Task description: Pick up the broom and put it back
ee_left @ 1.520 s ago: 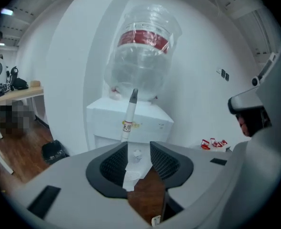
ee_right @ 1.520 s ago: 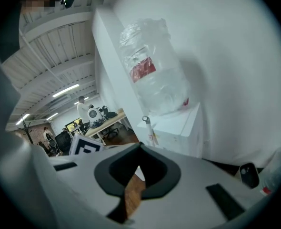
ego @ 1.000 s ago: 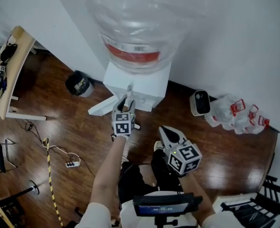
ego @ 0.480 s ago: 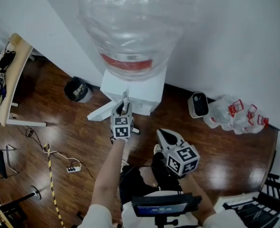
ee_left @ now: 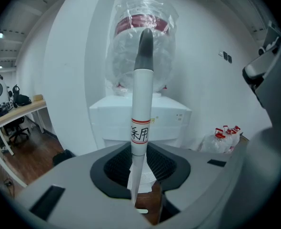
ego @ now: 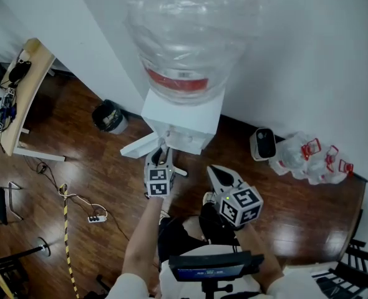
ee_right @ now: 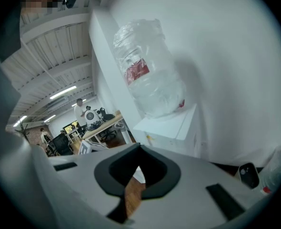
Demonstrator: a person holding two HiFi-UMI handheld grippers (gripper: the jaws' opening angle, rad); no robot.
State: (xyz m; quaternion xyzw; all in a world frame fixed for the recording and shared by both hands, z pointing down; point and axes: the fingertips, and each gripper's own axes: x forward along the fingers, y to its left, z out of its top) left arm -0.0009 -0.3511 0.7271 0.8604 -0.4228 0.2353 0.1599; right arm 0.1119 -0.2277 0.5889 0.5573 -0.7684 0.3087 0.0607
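My left hand-held gripper (ego: 161,156) is clamped on the broom (ee_left: 141,104), its 2 jaws pressing the white handle from either side just under the label with its 2 red bands. The handle stands nearly upright between the jaws, and its grey tip reaches up in front of the big clear bottle (ego: 190,36) on the white water dispenser (ego: 181,120). The broom's lower end is hidden below the gripper, so I cannot tell whether it touches the wooden floor (ego: 78,161). The dispenser stands at the floor's far edge against the white wall (ego: 309,61), with a dark bin (ego: 111,117) near its left side. My right hand-held gripper (ego: 216,170) hangs just beside the left one, apart from the broom, its jaws drawn together with nothing between them.
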